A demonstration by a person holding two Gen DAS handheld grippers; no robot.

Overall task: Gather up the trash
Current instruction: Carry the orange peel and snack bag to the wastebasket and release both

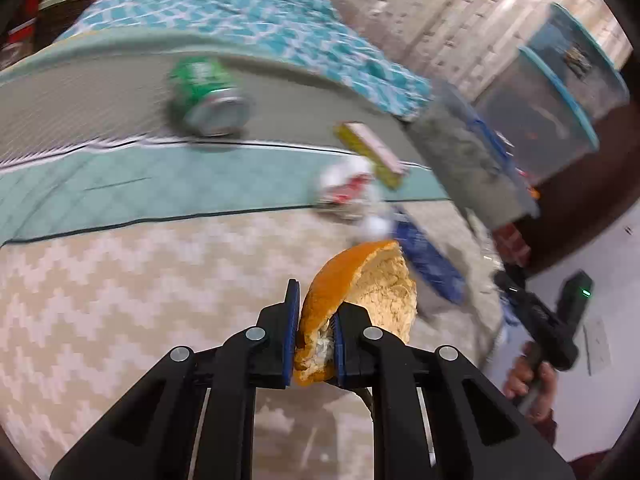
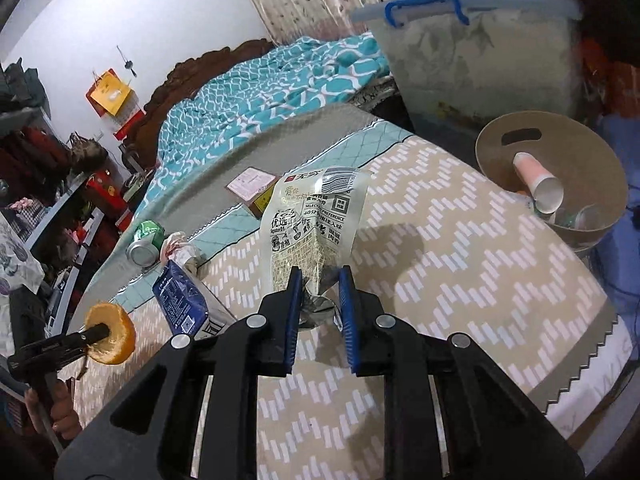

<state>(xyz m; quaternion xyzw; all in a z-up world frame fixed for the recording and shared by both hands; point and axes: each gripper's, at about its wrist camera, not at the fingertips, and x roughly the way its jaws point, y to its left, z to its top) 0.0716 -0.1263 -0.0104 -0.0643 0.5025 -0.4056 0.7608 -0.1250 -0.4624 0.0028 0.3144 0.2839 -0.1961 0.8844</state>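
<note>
My left gripper is shut on a piece of bread bun and holds it above the bed; it also shows in the right wrist view. My right gripper is shut on a crinkled clear plastic wrapper with printed text, held upright over the bed. A green soda can, a small flat box, a crumpled red-and-white wrapper and a blue carton lie on the bed.
A tan bin holding a paper cup stands beside the bed at right. A large lidded plastic tub is behind it. A teal patterned blanket covers the far bed. Cluttered shelves are at left.
</note>
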